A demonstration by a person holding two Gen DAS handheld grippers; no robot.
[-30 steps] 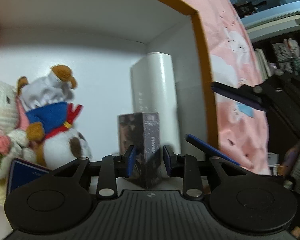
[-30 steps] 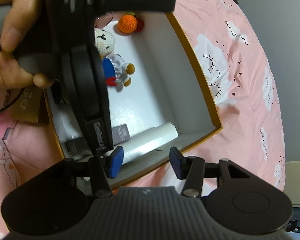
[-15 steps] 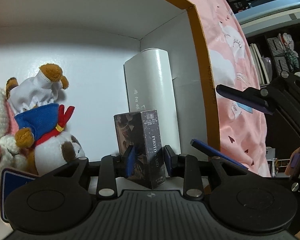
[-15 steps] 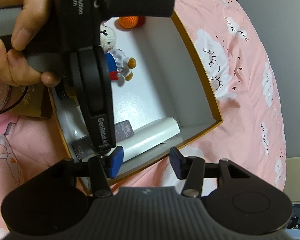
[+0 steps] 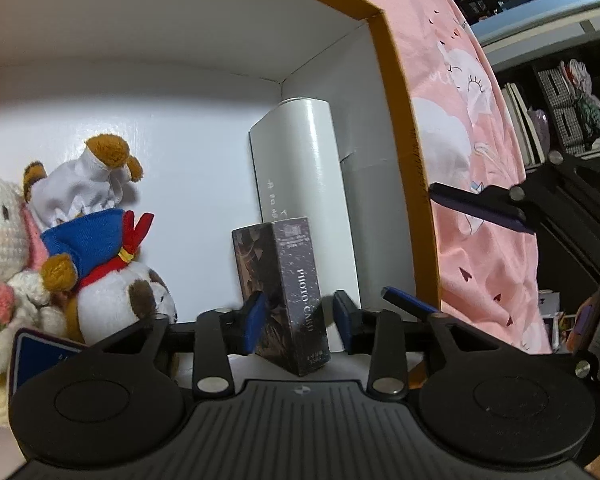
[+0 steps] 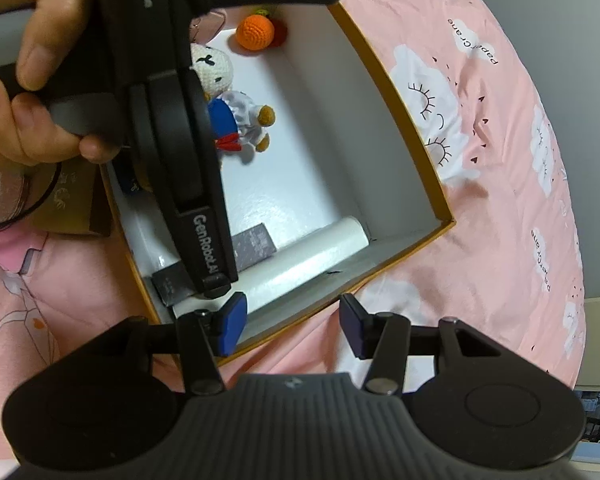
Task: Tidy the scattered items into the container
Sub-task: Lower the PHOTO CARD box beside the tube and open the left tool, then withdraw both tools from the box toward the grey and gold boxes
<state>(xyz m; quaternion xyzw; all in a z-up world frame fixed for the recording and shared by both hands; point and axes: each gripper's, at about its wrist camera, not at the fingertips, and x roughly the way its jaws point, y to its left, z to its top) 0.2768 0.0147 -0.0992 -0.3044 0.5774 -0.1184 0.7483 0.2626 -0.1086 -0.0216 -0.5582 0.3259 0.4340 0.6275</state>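
Note:
My left gripper (image 5: 300, 318) reaches into the orange-rimmed white box (image 5: 404, 128); its jaws now stand apart around the dark "photo card" box (image 5: 288, 284), a gap showing on the right side. The dark box lies on the box floor beside a white tube (image 5: 304, 168), and also shows in the right wrist view (image 6: 256, 246). A duck plush in blue (image 5: 96, 240) and a white crochet doll (image 5: 0, 224) lie to the left. My right gripper (image 6: 294, 326) is open and empty, hovering above the box's near rim (image 6: 380, 268).
An orange crochet ball (image 6: 255, 32) lies in the far corner of the box. A brown box (image 6: 68, 204) sits outside the left wall. The pink cloud-print bedspread (image 6: 480, 120) surrounds the box. Shelves (image 5: 560, 112) stand beyond the bed.
My left gripper's jaws have opened from the dark box, which now rests on the box floor. The left gripper has drawn back slightly. The right gripper has stayed open and drifted a little.

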